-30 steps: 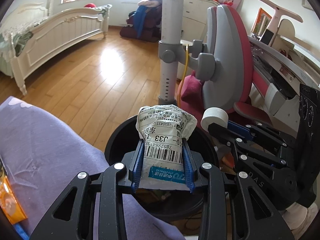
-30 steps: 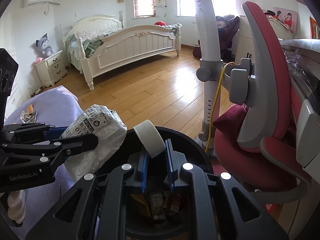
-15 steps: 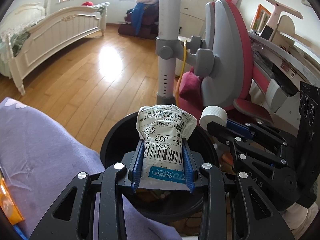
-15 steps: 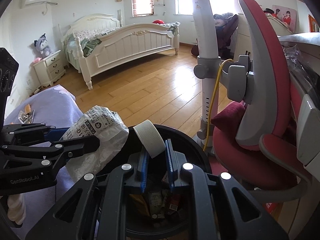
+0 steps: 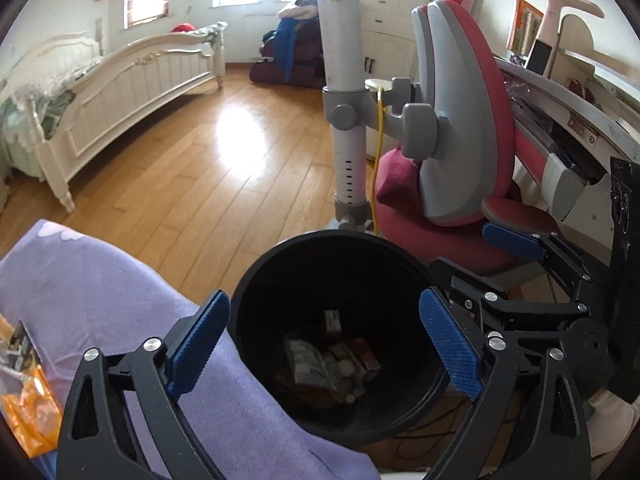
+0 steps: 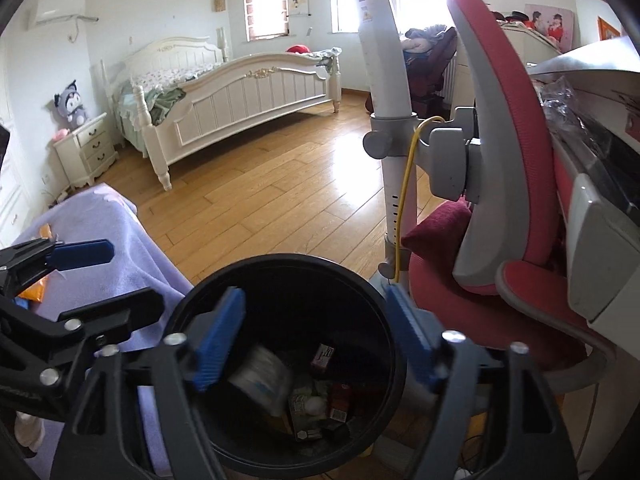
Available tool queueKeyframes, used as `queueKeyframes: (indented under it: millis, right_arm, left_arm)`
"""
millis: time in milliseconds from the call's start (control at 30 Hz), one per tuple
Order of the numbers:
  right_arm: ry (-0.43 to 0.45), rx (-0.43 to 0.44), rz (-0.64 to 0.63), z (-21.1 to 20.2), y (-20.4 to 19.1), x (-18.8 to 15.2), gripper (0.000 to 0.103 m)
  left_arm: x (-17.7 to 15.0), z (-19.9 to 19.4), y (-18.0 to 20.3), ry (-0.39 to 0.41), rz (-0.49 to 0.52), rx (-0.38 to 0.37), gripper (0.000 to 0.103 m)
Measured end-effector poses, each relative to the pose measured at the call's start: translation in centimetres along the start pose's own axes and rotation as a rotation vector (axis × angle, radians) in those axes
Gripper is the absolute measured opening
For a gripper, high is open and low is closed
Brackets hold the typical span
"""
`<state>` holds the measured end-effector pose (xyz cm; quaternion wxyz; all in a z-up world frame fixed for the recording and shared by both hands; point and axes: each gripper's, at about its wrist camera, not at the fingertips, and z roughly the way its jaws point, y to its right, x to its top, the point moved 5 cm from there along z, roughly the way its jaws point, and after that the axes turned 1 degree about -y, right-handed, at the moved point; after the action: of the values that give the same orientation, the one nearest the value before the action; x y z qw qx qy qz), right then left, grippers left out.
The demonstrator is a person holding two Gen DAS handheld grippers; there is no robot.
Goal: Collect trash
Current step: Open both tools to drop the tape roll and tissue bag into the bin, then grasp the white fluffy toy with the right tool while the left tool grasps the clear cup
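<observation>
white bed [image 6: 240, 92]; red chair [image 5: 460, 140]; purple cloth [image 5: 100, 292]; wooden floor [image 6: 260, 200]

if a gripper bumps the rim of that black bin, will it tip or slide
The black bin looks tall, thin-walled and only shallowly filled, so it is probably light and could slide on the glossy wood floor. The trash lies low, so tipping seems less likely. The purple blanket beside it may brace that side.
</observation>
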<state>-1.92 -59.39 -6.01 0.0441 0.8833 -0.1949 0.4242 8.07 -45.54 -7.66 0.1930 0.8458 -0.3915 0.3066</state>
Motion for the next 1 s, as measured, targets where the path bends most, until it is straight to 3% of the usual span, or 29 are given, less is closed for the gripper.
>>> queueKeyframes:
  millis: [233, 533, 700, 867, 1000]
  right_arm:
    - [0.002, 0.049, -0.017, -0.7, -1.5, 0.1, 0.086]
    - [-0.043, 0.243, -0.06, -1.2, -8.2, 0.7, 0.086]
    - [-0.083, 0.398, -0.128, -2.1, -14.9, 0.8, 0.086]
    - [-0.125, 0.546, -0.246, -3.5, -23.6, 0.3, 0.086]
    - [-0.187, 0.664, -0.342, -4.3, -31.1, -1.1, 0.086]
  left_arm:
    - [-1.2, -4.7, -1.9, 0.044, -0.006, 0.065, 0.096]
    - [-6.3, -14.3, -10.6, 0.145, -0.191, 0.217, 0.096]
    - [-11.2, -19.2, -18.8, 0.151, -0.348, 0.33, 0.096]
    - [-16.9, -21.4, -27.1, 0.059, -0.414, 0.506, 0.096]
    - [-20.2, -22.3, -32.7, -0.004, -0.459, 0.558, 0.096]
